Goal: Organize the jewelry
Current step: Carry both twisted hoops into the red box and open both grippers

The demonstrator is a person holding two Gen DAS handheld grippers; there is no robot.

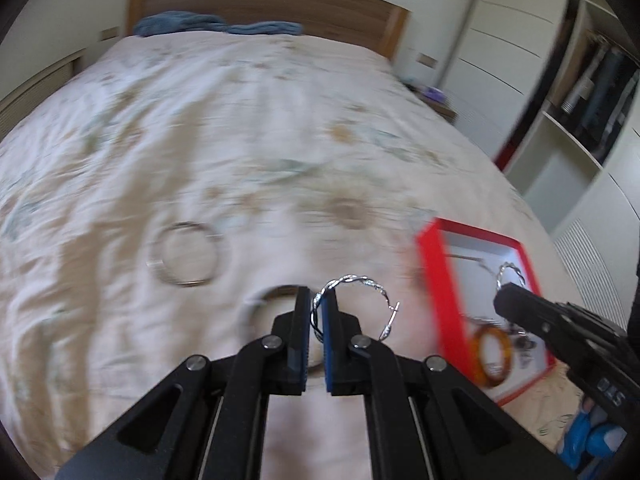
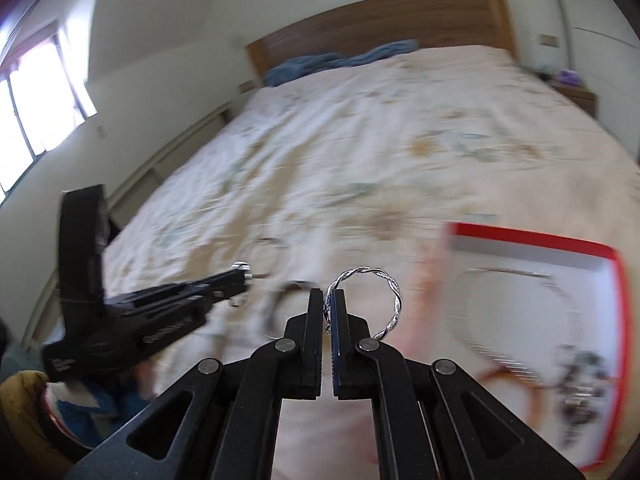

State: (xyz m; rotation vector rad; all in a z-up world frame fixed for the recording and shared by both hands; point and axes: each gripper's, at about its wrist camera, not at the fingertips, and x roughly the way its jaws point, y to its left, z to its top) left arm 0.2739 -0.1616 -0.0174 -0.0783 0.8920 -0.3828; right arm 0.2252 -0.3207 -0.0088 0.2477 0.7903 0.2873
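The left claw (image 1: 319, 312) is clamped on a twisted silver hoop earring (image 1: 360, 288), pinched between its blue-lined pads at the lower centre of the left wrist view; most of the hoop arcs out to the right of the fingers, with its hook end hanging free. The right claw (image 2: 329, 308) is clamped on a second twisted silver hoop earring (image 2: 384, 284) in the same way at the lower centre of the right wrist view, the loop standing up and to the right of the fingertips.

Both claws hang above a bed (image 1: 200, 140) covered with a pale floral quilt. In the left wrist view, a plain silver bangle (image 1: 186, 254) lies on the quilt at left of centre, and another ring-shaped piece (image 1: 260, 304), blurred, lies just behind the left finger. At the lower right of that frame sits a red box (image 1: 434, 280) with a white inside, open on the quilt; an amber bangle (image 1: 490, 360) lies in it, beside some small dark pieces too blurred to name. The right claw shows over the box there.

At the top of the frame are a wooden headboard (image 1: 280, 4) and a blue blanket (image 1: 216, 26); white wardrobes (image 1: 520, 40) fill the upper right.
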